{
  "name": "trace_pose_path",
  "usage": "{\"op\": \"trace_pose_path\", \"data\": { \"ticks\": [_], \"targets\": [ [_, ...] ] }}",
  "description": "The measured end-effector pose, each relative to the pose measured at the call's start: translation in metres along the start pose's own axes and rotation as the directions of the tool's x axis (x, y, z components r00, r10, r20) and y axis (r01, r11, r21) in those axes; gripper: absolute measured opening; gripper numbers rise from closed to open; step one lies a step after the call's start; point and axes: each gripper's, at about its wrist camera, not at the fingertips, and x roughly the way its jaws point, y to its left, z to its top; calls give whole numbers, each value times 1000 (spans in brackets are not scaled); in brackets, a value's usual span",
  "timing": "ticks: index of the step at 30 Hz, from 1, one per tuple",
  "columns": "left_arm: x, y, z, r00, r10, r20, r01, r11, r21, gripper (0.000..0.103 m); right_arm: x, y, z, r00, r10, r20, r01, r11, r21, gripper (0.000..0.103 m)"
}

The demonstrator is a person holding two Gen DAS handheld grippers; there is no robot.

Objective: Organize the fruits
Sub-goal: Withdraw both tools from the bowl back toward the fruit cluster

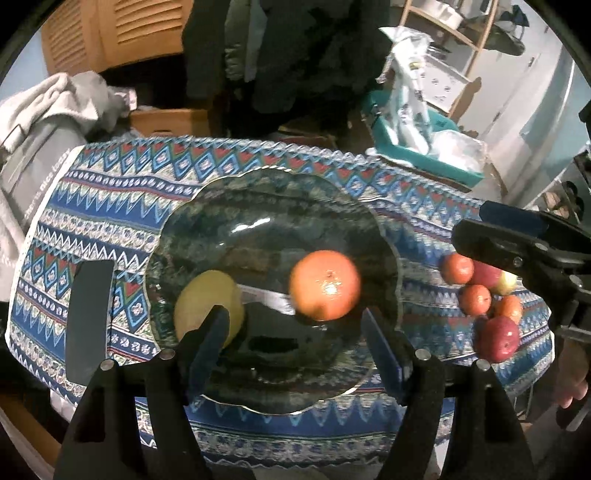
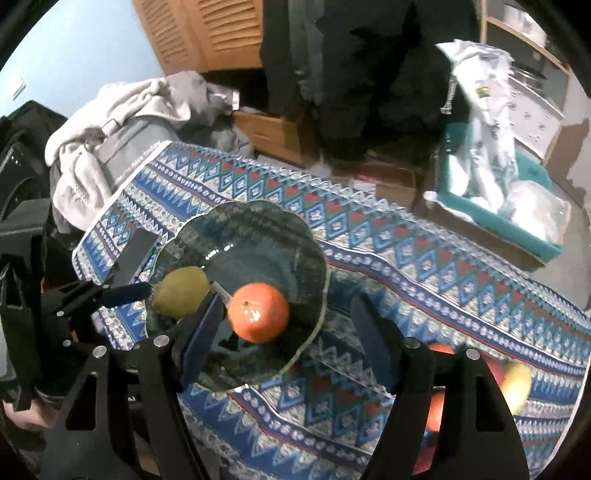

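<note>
Dark green glass, scalloped at the rim, makes up the bowl (image 1: 207, 206) that sits on a blue, red and white patterned cloth (image 1: 110, 184) covering the table. Two fruits lie inside it: an orange (image 1: 325, 284) a little right of the bowl's middle, and a yellow-green lemon (image 1: 208, 304) at its near-left side. A flat black rectangular object (image 1: 88, 321) rests on the cloth just left of the bowl.

The left gripper (image 1: 295, 347) hangs over the near part of the bowl with its fingers spread wide and nothing between them; its left finger overlaps the lemon in the left wrist view.

To the right of the bowl, well apart from it, a cluster of loose fruit (image 1: 487, 295) sits on the cloth: small oranges, red apples and one yellowish piece, touching each other. The right gripper (image 2: 288, 332) is above the cloth between the bowl and that cluster, also spread wide and empty.

Beyond the far edge of the table are a heap of grey clothing (image 2: 122, 110), a teal bin (image 2: 517, 218) holding white plastic bags, and wooden louvred doors (image 2: 207, 33).
</note>
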Motion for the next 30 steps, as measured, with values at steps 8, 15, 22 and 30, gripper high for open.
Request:
{"op": "trace_pose_path", "data": {
  "ticks": [8, 15, 22, 30],
  "targets": [
    [-13, -30, 4, 999, -40, 18, 39, 998, 42, 78, -40, -32, -20, 998, -58, 19, 57, 997, 51, 74],
    [-17, -57, 4, 998, -60, 10, 59, 995, 80, 78, -64, -59, -41, 995, -103, 17, 101, 989, 107, 75],
    [-22, -92, 6, 997, -73, 14, 70, 987, 145, 81, -85, -88, -65, 989, -148, 23, 143, 978, 149, 75],
    [-15, -131, 2, 998, -64, -11, 65, 973, 220, 81, -97, -127, -93, 978, -208, -6, 204, 957, 208, 75]
  ]
}}
